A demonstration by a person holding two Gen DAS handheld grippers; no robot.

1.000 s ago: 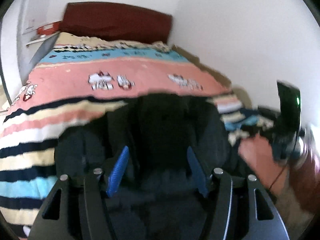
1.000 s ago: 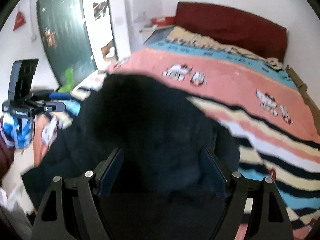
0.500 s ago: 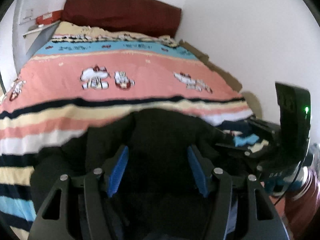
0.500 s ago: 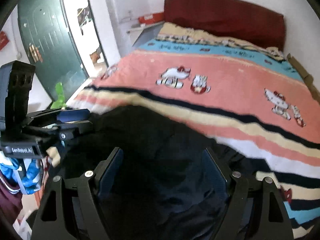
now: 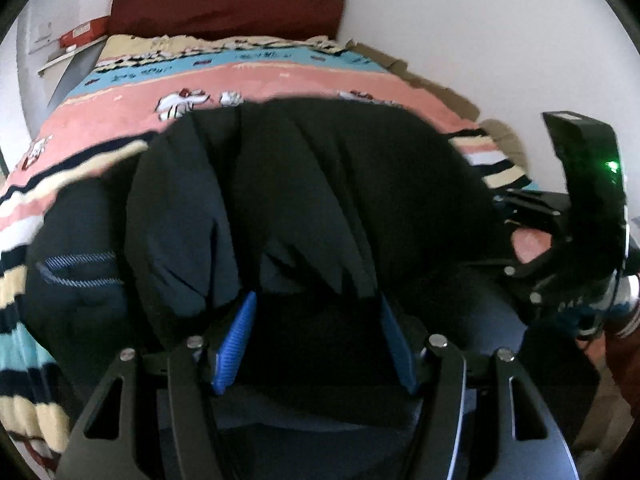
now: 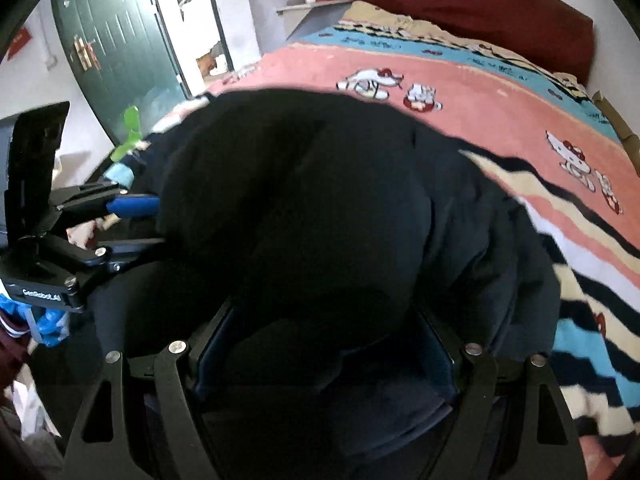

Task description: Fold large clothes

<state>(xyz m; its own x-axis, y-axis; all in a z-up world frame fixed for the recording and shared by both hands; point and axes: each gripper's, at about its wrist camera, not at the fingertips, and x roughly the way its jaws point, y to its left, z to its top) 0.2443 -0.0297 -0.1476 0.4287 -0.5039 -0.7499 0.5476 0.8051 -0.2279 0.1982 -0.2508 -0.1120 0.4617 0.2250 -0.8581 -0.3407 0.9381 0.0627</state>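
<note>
A large dark navy jacket [image 5: 320, 200] is bunched over the near end of the bed; it also fills the right wrist view [image 6: 312, 220]. My left gripper [image 5: 316, 312] has its blue fingers [image 5: 236, 340] apart with thick jacket fabric lying between them. My right gripper [image 6: 324, 328] also has its fingers apart with jacket fabric filling the gap. Each gripper shows in the other's view, the right one [image 5: 560, 232] at the jacket's right edge, the left one [image 6: 80, 240] at its left edge. Whether the pads press the cloth is hidden.
The bed has a pink, blue and striped cartoon blanket [image 5: 280, 76] and a dark red headboard [image 5: 228, 4]. A white wall [image 5: 480, 32] runs along the bed's right side. A green door [image 6: 108, 44] and a doorway stand to the left in the right wrist view.
The jacket has risen and spread forward over the blanket, covering more of the pink band. Both grippers have moved up and forward with it, keeping the same finger spacing.
</note>
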